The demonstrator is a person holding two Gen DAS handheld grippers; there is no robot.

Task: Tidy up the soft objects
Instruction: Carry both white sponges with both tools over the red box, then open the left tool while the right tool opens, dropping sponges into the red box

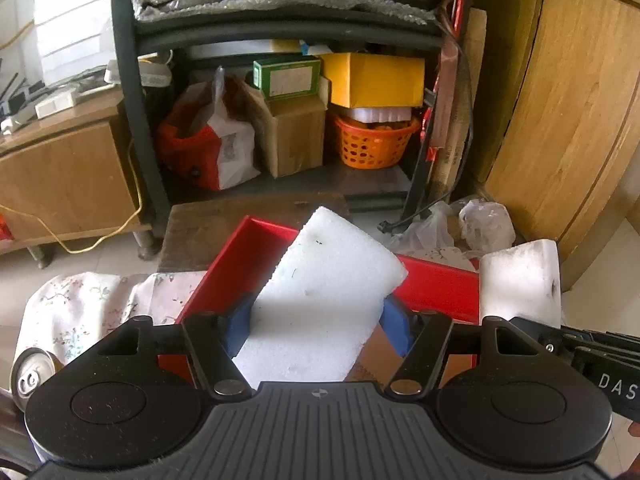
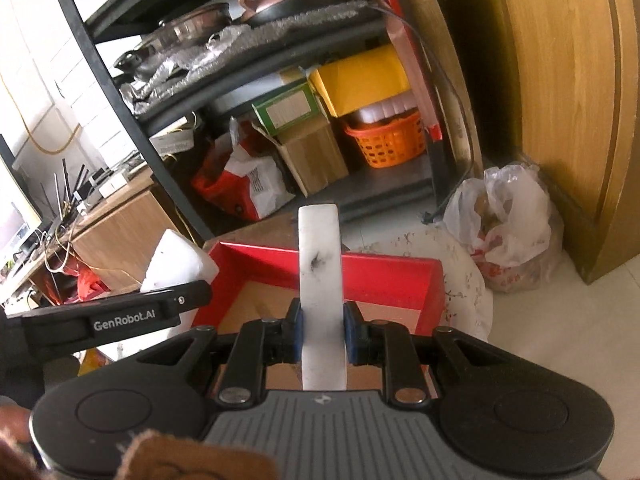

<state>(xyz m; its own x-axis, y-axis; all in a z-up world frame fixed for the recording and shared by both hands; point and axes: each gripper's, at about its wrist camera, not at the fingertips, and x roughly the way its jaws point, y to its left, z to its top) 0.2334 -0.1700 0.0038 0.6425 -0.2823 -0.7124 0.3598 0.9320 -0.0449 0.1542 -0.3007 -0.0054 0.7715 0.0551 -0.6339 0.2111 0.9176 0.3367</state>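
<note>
Left wrist view: a white foam block [image 1: 320,300] runs lengthwise away from the camera, tilted so its far end leans right, over the near edge of a red tray [image 1: 436,284]. It sits between the blue pads of the left gripper [image 1: 318,326]; the jaws stand wide, each pad against a side of the block, gripping it across its width. At the right edge of this view, a 2nd foam block [image 1: 520,280] stands with its broad face showing.

Right wrist view: that 2nd block [image 2: 320,280] appears edge-on, a thin upright slab with a dark smudge, its long axis pointing away from the camera and slightly up. The right gripper [image 2: 322,334] has its jaws clamped on the slab's 2 broad faces near its lower part, above the tray [image 2: 384,276].

Inside the tray only a brown cardboard-coloured floor shows. It rests on a flowered cloth [image 1: 80,308] with a drink can [image 1: 30,376] at the left. Behind, a black shelf [image 1: 132,120] holds boxes, a bag, and an orange basket [image 1: 372,148] with something white on top.
</note>
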